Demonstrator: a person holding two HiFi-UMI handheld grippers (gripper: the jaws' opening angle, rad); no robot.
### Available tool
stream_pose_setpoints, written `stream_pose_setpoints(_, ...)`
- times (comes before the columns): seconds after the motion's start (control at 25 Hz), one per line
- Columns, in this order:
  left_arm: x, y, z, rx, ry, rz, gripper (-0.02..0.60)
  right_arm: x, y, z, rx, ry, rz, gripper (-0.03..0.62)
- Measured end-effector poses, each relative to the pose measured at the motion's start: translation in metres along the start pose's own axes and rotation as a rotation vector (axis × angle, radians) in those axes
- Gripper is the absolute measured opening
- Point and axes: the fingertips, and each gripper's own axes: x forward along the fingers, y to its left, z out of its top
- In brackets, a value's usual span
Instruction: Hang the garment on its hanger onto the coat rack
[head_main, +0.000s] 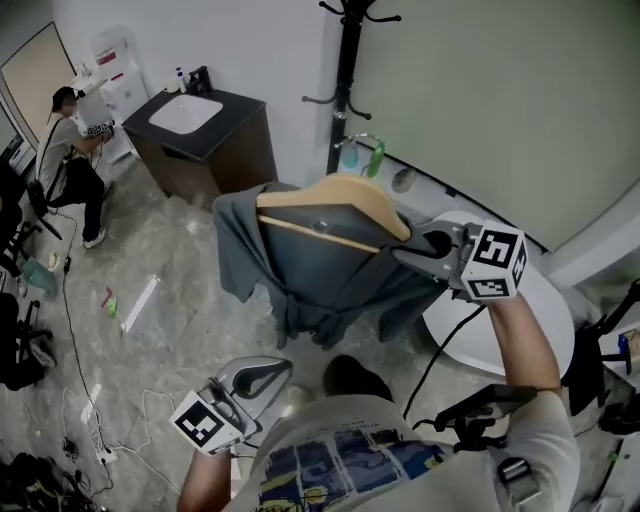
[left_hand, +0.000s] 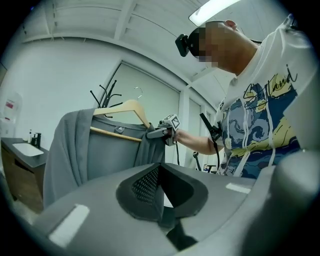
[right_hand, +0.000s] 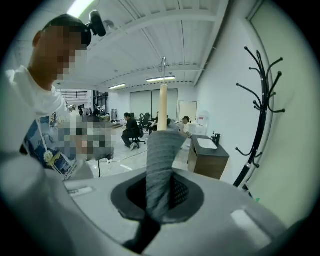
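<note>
The grey garment (head_main: 300, 270) hangs draped over its wooden hanger (head_main: 340, 195), held up in the air above the floor (head_main: 160, 260) and not yet on the coat rack (head_main: 345, 90). In the head view I see the hanger just below the rack's black pole, apart from it. My right tool (head_main: 418, 247) is clenched on the garment at the hanger's right shoulder end. In the right gripper view a fold of grey fabric (right_hand: 159, 170) sits pinched between the jaws, and the wooden arm rises straight above it to the metal hook (right_hand: 163, 62). The black rack stands off to the right of that view, against the wall.

My left tool (head_main: 270, 375) hangs low, close to my body, well apart from the garment. Its jaws are pressed together with nothing between them.

Behind the garment a dark vanity cabinet (head_main: 205, 125) with a white basin stands by the wall. Another person (head_main: 75, 160) stands at the far left.
</note>
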Motion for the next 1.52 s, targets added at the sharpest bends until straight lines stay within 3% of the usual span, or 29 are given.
stream_pose_setpoints(0.36,0.058,0.1,0.023,0.009,-0.007,0.02,0.003,0.011,-0.18,0.072,-0.015,-0.015,-0.047,0.011)
stream_pose_setpoints(0.76,0.141,0.2,0.059,0.008,-0.024,0.061,0.003,0.041,-0.37,0.092,0.016,0.012,-0.041,0.011)
stream_pose_setpoints(1.28,0.175,0.227,0.045,-0.006,-0.01,0.106,0.003,0.076,-0.464,0.026,0.09,0.054,-0.085,0.011)
stream_pose_setpoints(1.52,0.177,0.251,0.052,-0.022,0.003,0.125,0.003,0.095,-0.497,0.021,0.11,0.056,-0.1,0.011)
